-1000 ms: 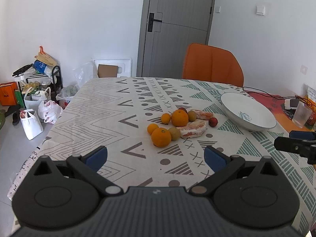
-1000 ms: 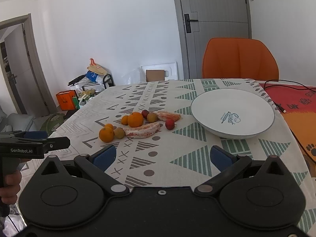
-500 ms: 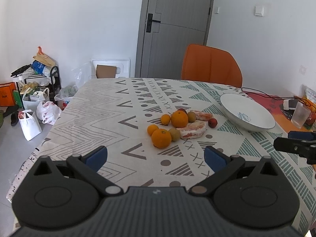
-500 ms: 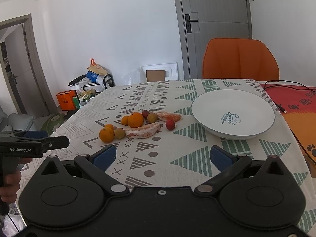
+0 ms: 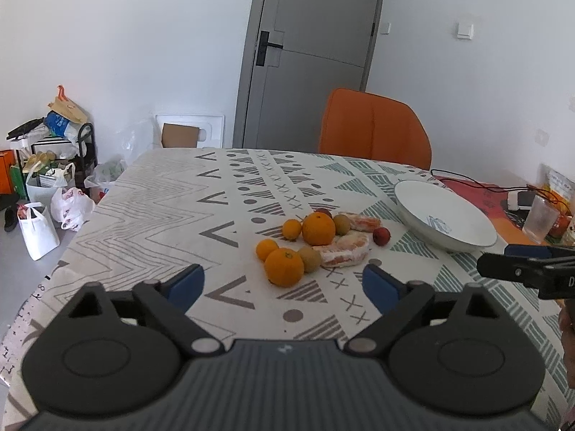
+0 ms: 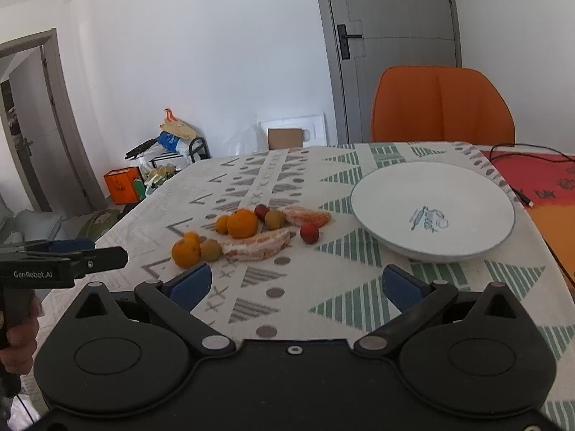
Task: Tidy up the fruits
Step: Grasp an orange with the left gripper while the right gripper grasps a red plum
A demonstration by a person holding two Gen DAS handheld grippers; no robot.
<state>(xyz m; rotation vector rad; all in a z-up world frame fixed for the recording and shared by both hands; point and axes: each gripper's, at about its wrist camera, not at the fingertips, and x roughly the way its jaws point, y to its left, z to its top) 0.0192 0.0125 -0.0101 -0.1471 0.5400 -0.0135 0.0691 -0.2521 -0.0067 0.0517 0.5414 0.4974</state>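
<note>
Both grippers hang low over the near edge of the table (image 5: pixel 151 194), which wears a cloth patterned with grey zigzags and green triangles. The left gripper (image 5: pixel 284 283) has its blue-padded jaws spread wide, though they have just been closing in a touch, and nothing sits between them; only bare cloth shows in the gap. The right gripper (image 6: pixel 294 283) is spread wide too, holding nothing, pads clear of everything.

The fruit sits in a loose cluster mid-table, beyond the left gripper's tips. Nearest is a big orange (image 5: pixel 284 266), with a smaller tangerine (image 5: pixel 266 248) touching it on the far left side and a brownish kiwi (image 5: pixel 309 258) pressed against its right. Just beyond that, a second big orange (image 5: pixel 318 228), a small tangerine (image 5: pixel 291 229) to its left and another kiwi (image 5: pixel 341 224) to its right. A dark red fruit (image 5: pixel 323 212) peeks out behind that orange. Two peeled grapefruit pieces lie there: the nearer grapefruit piece (image 5: pixel 345 249) curves beside the kiwi, the far grapefruit piece (image 5: pixel 364 222) lies just past it. A small red fruit (image 5: pixel 381 236) sits at the right end of the group.

To the right, apart from the cluster, stands a wide white bowl (image 6: pixel 431 179) with a blue print inside, nothing in it. An orange chair (image 6: pixel 442 104) is tucked in at the far side of the table, a grey door (image 5: pixel 312 50) behind it.
</note>
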